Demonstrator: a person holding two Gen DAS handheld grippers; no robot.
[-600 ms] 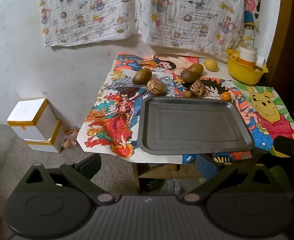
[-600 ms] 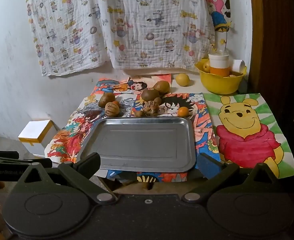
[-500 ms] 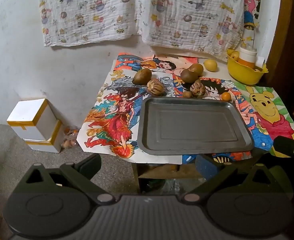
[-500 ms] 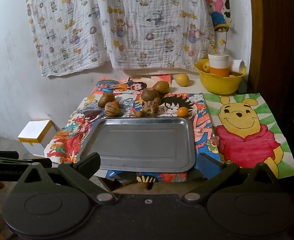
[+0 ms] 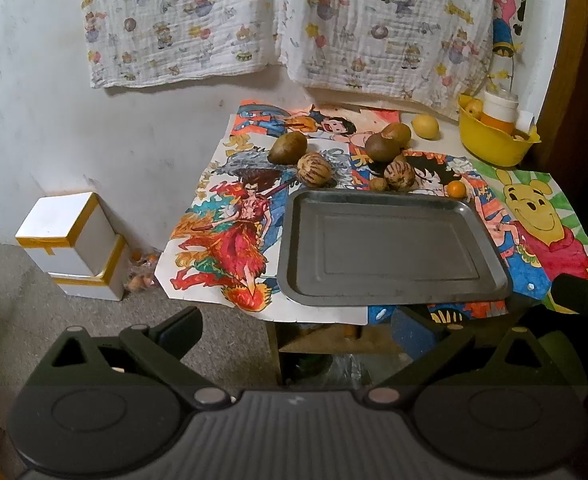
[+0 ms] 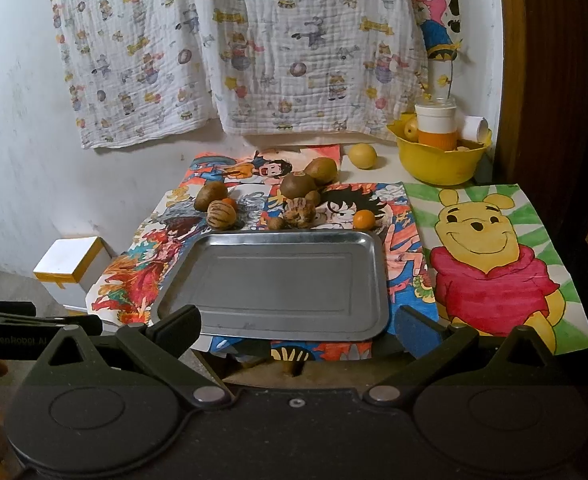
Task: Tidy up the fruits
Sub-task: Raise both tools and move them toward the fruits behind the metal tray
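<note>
I've got both tongs hanging short of the desk [image 6: 374, 164], angled down at it. Left tongs [image 5: 294, 330] are spread wide with nothing between the fingers; right tongs [image 6: 296, 326] likewise, released and bare.

The landmark is the metal tray [image 6: 278, 280], flat on the cartoon posters [image 5: 230, 236], with nothing in it. All the fruit sits just beyond the tray's far rim. Off the far left corner is a brown fruit [image 6: 211, 196], and a striped fruit [image 6: 222, 215] lies just in front of it, nearer the tray, with a small orange [image 6: 228, 201] peeking out between them. Past the middle of the far rim, a second striped fruit [image 6: 300, 213] sits close to the edge, a small brown nut-like one [image 6: 276, 223] touching its left side. Behind those are two more brown fruits [image 6: 298, 185], side by side. Off the far right corner rests another orange [image 6: 363, 219]. Further back from the tray, on bare desk, is a yellow fruit [image 6: 362, 155].

Beyond the tray's right side stands a yellow bowl [image 6: 438, 164] holding a white-and-orange jar [image 6: 436, 128]. A bear drawing [image 6: 490, 256] lies right of the tray. Left of the tray, down on the floor, are white boxes [image 5: 74, 240]. A printed cloth [image 6: 234, 48] hangs on the wall behind.
</note>
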